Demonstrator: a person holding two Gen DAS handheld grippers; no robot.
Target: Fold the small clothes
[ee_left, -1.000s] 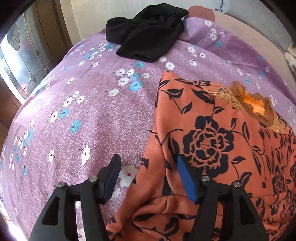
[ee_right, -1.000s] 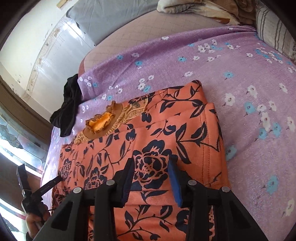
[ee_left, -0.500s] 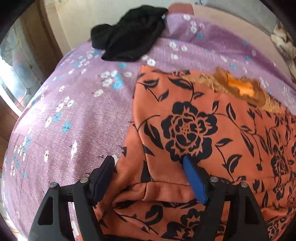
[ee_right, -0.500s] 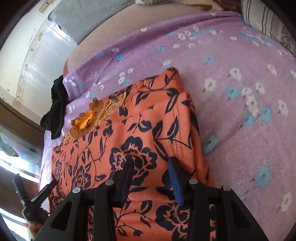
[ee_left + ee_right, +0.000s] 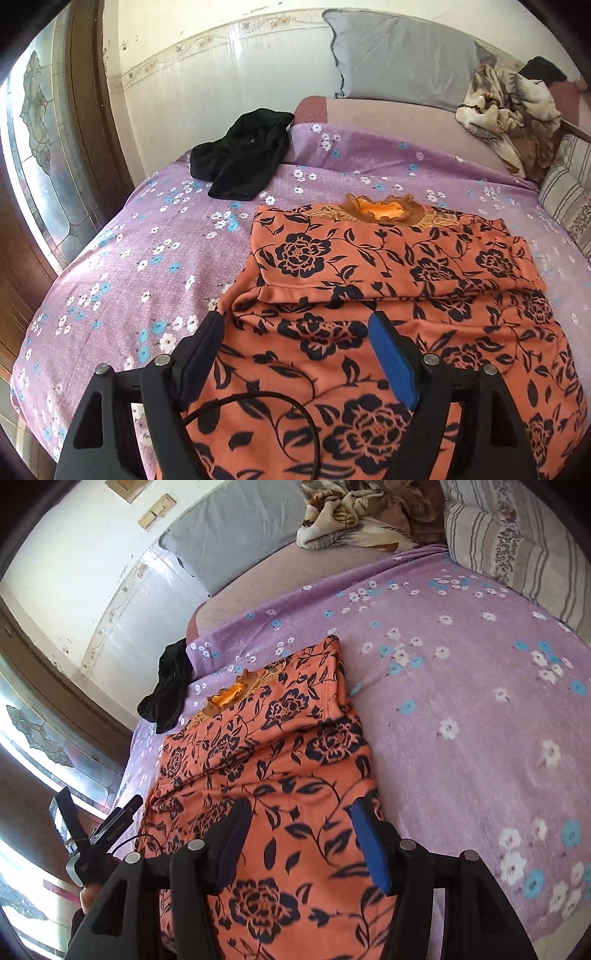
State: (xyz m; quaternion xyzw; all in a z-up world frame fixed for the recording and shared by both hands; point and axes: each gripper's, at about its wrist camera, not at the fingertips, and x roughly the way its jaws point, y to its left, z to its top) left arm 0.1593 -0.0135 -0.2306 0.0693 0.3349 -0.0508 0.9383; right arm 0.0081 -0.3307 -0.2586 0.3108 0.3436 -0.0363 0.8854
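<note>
Left gripper [image 5: 295,332] wide open, right gripper [image 5: 303,812] likewise, both empty above orange floral garment [image 5: 388,258]

Bare purple sheet [image 5: 461,720] right of orange dress [image 5: 280,775]; black garment [image 5: 243,162] blocks far-left corner.

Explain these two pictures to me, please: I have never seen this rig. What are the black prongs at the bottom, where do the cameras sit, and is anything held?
No robot here: a person holds a two-finger gripper in each hand, each with a fisheye camera looking along its fingers. One picture shows the left gripper, the other the right gripper. Both are open, holding nothing, above an orange floral garment, partly folded on a purple flowered bedsheet. Farther back lie a black garment, a grey pillow and a crumpled blanket.
</note>
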